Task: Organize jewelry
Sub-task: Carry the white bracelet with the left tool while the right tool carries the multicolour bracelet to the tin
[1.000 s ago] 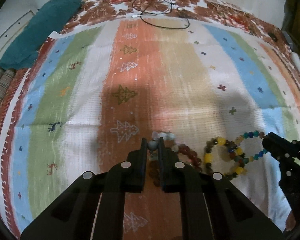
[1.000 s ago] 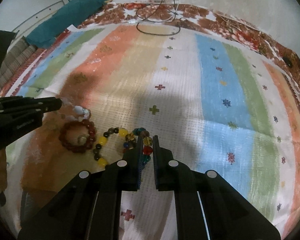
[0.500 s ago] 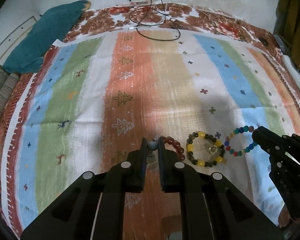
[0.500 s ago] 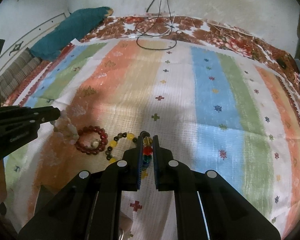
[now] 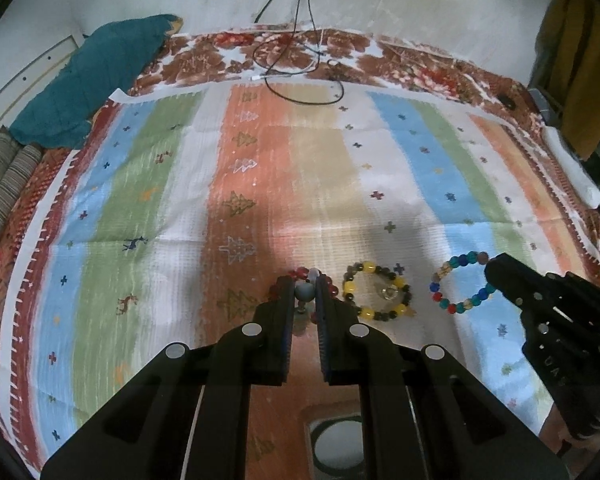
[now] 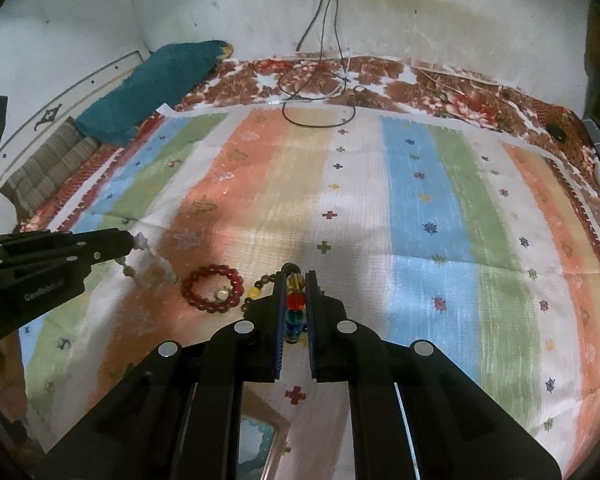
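On the striped bed cover (image 5: 452, 184), near its 6 o'clock edge, two bracelets lie flat: red bead bracelet (image 6: 212, 289) and dark-and-yellow bead bracelet (image 5: 377, 290), just beside each other, not quite touching as far as I can tell. Each has a small pale thing inside its ring, too small to name.

Left claw (image 5: 305, 292) is narrow, pinching a grey bead of a pale bead bracelet (image 6: 148, 256); in the right view that strand hangs from the claw tip off at 9 o'clock, lifted clear of the cover. Right claw (image 6: 296, 294) is narrow too, gripping the multicolour bead bracelet (image 5: 462, 282), whose loop hangs at 3 o'clock of the yellow one in the left view.

Change over the last second: both claws have risen and drawn apart. Earlier all four bracelets sat bunched, the multicolour loop overlapping the yellow one and the pale beads against the red one. Now the two held strands are up and well apart from the pair on the cover.

Meaning: likely separating step done, the cluster is untangled; judged next is carrying each held bracelet to its own spot. A mirror-like or tray-like object (image 6: 256, 440) shows at 6 o'clock under the claws, possibly the destination, cannot tell. Risk: round beads may slip from the pinch.

Beyond: teal cloth (image 5: 100, 80) at 10 o'clock, black cable (image 5: 300, 80) at 12 o'clock.
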A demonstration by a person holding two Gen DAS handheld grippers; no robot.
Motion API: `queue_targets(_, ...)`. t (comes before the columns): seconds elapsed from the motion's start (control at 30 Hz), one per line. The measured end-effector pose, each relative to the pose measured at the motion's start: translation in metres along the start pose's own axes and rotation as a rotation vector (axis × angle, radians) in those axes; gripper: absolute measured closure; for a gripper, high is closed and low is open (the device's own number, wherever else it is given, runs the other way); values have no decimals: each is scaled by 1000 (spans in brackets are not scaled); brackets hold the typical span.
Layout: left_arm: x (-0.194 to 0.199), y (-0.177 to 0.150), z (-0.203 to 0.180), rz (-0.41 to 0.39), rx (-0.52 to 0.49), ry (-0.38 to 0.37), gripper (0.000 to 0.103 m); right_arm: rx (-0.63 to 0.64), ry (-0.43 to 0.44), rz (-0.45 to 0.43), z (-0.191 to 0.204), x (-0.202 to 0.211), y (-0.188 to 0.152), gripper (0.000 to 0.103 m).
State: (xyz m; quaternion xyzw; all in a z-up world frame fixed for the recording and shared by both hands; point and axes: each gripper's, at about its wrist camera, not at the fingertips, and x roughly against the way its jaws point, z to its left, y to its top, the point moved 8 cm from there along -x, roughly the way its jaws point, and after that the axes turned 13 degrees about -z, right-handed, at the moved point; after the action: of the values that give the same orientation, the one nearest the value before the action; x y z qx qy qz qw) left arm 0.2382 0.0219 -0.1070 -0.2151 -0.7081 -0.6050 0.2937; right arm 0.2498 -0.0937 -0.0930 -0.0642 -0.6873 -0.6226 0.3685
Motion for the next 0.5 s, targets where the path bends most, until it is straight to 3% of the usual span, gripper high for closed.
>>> queue_targets(0.5,50,-8,-12,-67,-19,-31,93,25,-13,-17,6,31,-10,93)
